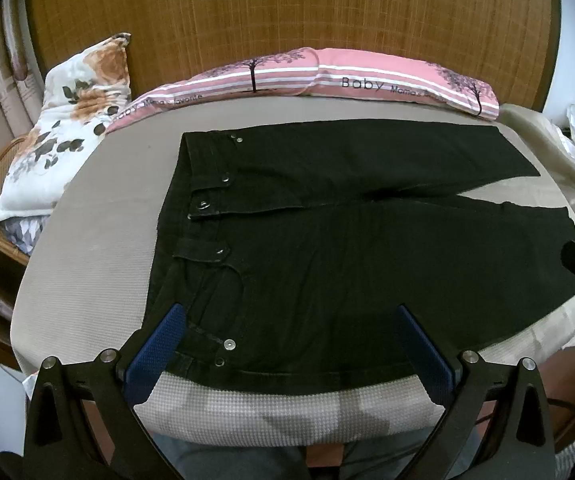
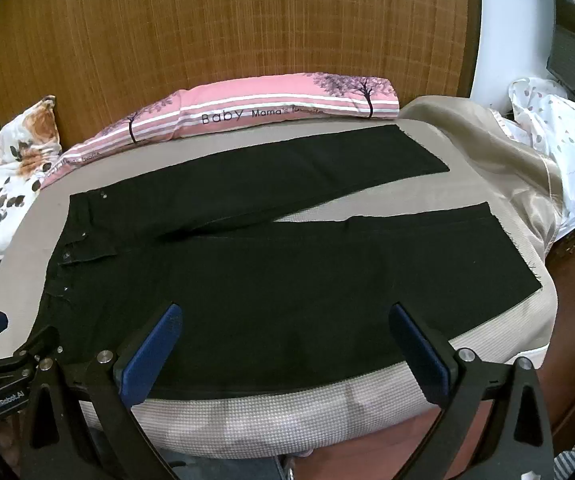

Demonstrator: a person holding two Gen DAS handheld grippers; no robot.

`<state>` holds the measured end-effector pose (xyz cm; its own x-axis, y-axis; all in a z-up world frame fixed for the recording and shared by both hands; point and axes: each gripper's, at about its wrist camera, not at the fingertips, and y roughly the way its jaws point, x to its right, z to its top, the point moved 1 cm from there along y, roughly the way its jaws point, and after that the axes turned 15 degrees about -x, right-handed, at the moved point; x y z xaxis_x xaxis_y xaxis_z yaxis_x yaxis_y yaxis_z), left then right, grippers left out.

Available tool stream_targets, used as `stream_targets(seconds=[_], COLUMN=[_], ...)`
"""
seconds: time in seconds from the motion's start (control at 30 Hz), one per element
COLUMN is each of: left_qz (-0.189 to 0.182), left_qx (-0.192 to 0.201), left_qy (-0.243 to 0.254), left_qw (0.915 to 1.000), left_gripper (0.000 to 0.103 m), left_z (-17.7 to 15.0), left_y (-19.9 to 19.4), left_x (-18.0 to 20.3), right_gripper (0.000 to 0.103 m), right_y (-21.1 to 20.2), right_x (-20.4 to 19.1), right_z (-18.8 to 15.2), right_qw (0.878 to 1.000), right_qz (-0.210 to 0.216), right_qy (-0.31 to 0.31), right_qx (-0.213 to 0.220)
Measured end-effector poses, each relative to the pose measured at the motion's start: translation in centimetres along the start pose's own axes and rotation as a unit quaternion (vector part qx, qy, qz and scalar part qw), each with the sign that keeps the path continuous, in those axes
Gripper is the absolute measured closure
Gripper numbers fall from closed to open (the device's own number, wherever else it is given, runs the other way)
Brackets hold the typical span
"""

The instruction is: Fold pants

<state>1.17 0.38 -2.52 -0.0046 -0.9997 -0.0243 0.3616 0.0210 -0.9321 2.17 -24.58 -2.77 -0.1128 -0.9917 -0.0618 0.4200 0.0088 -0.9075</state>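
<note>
Black denim pants (image 1: 347,248) lie flat, unfolded, on the beige textured mattress (image 1: 87,248); left gripper (image 1: 291,344) and right gripper (image 2: 287,344) hover wide open, empty.

Beige bed (image 1: 87,248), black pants (image 1: 327,240) flat on it, pink pillow (image 1: 367,80) at back

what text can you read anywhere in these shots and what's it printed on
"Baby Mama's": on the pink striped pillow; the script word after it is too blurred to read.
"GenRobot.AI": on the left gripper body, seen in the right wrist view.
The black pants show no readable text.
</note>
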Motion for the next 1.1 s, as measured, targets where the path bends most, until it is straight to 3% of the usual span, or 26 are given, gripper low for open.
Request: stream_targets(seconds=[1.1], left_qz=[-0.001], left_qx=[0.027], left_qy=[0.008], left_qw=[0.9996], left_gripper=[0.0], left_z=[-0.2], left_y=[-0.64], left_x=[-0.03], right_gripper=[0.001], right_y=[0.34], right_x=[0.48], right_z=[0.21], right_qw=[1.0], right_qz=[0.003], right_qy=[0.003], right_qx=[-0.005])
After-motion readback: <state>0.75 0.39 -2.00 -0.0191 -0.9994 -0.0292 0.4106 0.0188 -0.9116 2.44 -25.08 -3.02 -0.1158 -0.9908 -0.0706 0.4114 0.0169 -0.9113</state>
